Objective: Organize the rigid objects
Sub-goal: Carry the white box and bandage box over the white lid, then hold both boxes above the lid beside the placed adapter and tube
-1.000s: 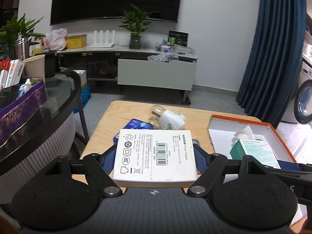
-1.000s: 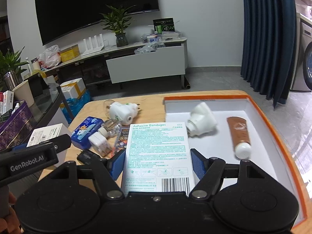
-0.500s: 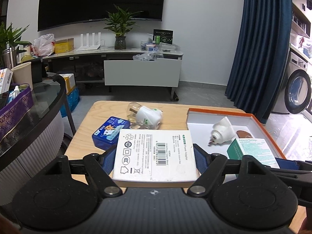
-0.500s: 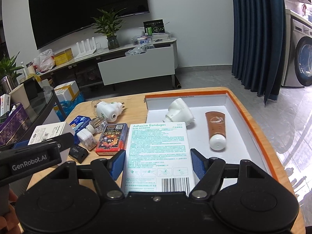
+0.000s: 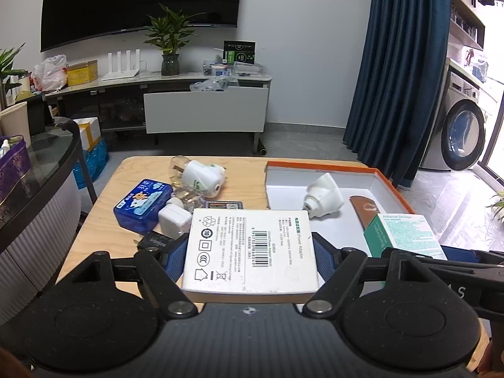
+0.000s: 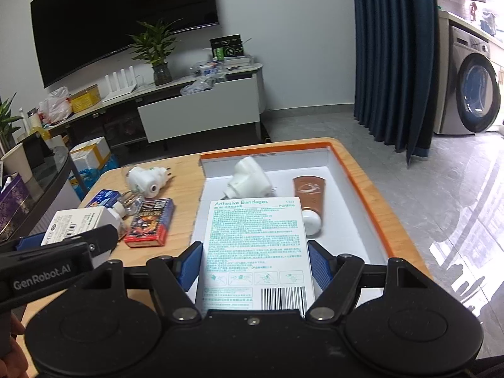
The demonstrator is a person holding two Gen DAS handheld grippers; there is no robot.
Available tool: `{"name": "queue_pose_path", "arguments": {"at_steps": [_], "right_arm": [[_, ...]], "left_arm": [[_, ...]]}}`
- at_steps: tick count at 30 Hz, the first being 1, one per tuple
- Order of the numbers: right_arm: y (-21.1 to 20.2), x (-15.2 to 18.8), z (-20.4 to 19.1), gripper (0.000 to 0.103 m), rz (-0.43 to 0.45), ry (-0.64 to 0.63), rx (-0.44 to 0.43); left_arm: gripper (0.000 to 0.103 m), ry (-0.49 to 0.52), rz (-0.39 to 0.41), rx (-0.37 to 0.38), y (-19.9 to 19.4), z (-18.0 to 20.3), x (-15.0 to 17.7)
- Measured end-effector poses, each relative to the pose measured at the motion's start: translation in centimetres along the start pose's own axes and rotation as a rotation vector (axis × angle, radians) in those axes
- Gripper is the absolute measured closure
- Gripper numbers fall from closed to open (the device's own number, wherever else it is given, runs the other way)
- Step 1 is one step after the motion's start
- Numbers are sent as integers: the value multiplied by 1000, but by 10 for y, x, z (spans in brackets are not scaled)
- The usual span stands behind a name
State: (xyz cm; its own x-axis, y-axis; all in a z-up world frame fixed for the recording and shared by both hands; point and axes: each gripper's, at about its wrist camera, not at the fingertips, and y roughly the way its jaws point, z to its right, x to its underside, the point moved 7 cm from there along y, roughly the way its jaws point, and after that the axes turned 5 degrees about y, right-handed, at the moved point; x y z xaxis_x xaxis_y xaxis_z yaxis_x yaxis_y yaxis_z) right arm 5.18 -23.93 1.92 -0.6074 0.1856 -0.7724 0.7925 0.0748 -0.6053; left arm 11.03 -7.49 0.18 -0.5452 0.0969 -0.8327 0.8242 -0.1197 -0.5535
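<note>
Your left gripper (image 5: 249, 245) has its jaws clamped on the white power adapter box (image 5: 250, 250), blue pads pressed to both long sides, label face up. You hold it above the near edge of the bench (image 5: 245, 173), just left of the orange-rimmed tray (image 6: 352, 176).

Your right gripper (image 6: 255, 263) has its jaws clamped on the adhesive bandages box (image 6: 256, 252), which hangs over the near half of the tray, printed back upward. In the left wrist view that same box (image 5: 404, 234) shows at the right, over the tray's near right corner.

Inside the tray lie a white plug-in device (image 6: 249, 179) toward the far left corner and a brown tube (image 6: 308, 198) with a white cap to its right, cap pointing at you. The tube's cap end sits just beside the bandages box; you cannot tell if they touch.

Left of the tray, on the bare bench, you have a red card box (image 6: 149, 222), a blue tin (image 5: 143, 204), a white charger cube (image 5: 173, 220), a small black item (image 5: 154, 241) and a white plug-in device with a clear bottle (image 5: 200, 174) farther back. All of these lie outside the tray.
</note>
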Motion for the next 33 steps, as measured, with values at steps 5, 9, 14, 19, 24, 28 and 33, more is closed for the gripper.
{"name": "queue_pose_path", "arguments": {"at_steps": [5,9,14,19,24,28,33], "right_arm": [[-4,0,12,19,6,12,17],[-6,-1,21,19,5,19,28],[-8,-2,30,19,10,27,43],[-9,-2,37,19,15,34,54],[-10,-3,42,19,17,39,61],[-9,-3,46,19,18,43,67],[-9,-4,48,19,19,45,71]], "left_arm": [[24,2,-1,12,-1,10,1],[24,8,-2,22,-1,19,2],[24,17,0,32,-1,28,1],[24,24,1,41,0,35,0],[24,25,1,47,1,40,-1],[24,31,-1,52,2,44,0],[24,35,-2,55,3,48,0]]}}
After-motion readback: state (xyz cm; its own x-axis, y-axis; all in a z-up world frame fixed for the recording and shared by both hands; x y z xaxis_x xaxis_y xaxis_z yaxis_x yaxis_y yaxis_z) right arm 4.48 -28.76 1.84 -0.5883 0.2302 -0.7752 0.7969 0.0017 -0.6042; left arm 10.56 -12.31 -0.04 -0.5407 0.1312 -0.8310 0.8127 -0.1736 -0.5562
